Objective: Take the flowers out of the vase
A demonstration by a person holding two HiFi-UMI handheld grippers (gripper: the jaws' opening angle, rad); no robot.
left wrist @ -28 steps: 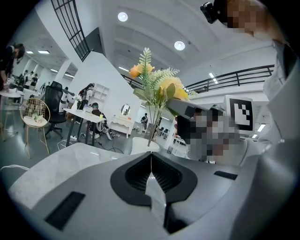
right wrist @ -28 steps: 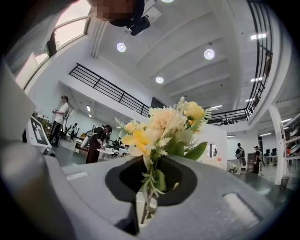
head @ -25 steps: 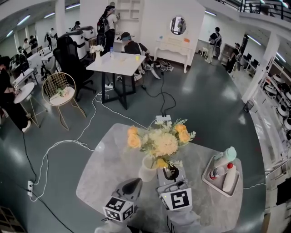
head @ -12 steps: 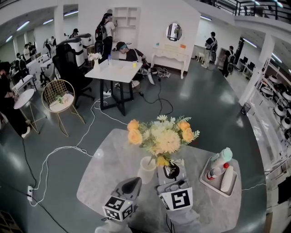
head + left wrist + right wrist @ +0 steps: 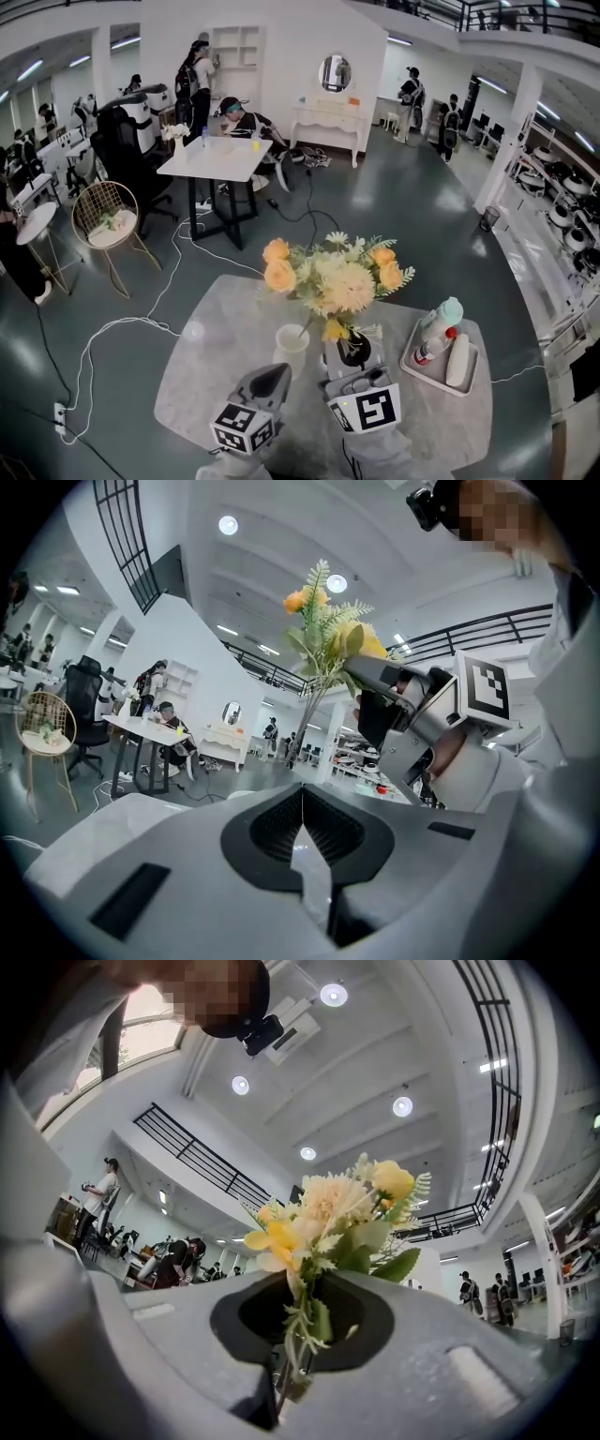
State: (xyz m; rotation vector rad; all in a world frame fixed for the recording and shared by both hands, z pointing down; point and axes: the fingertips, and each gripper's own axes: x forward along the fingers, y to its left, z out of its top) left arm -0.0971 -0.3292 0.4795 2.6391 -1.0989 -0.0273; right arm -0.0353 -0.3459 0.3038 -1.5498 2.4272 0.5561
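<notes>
A bouquet (image 5: 342, 281) of yellow, orange and cream flowers hangs over the grey marble table (image 5: 211, 375), up and to the right of the white vase (image 5: 291, 352). My right gripper (image 5: 352, 354) is shut on its stems, and in the right gripper view the green stems (image 5: 302, 1330) run down between the jaws (image 5: 305, 1321). The vase's mouth shows open; I cannot tell if a thin stem still reaches into it. My left gripper (image 5: 277, 375) sits just below the vase, shut on nothing (image 5: 302, 808). In the left gripper view the bouquet (image 5: 328, 635) rises above my right gripper (image 5: 375, 682).
A tray (image 5: 411, 367) at the table's right holds a spray bottle (image 5: 439, 319) and two smaller bottles. White cables (image 5: 122, 328) trail on the floor to the left. Farther back stand a white table (image 5: 214, 159), a gold chair (image 5: 103, 220) and several people.
My right gripper has lifted the bouquet up and away from the vase, so the vase's mouth now shows. The left gripper has risen slightly beside the vase.
</notes>
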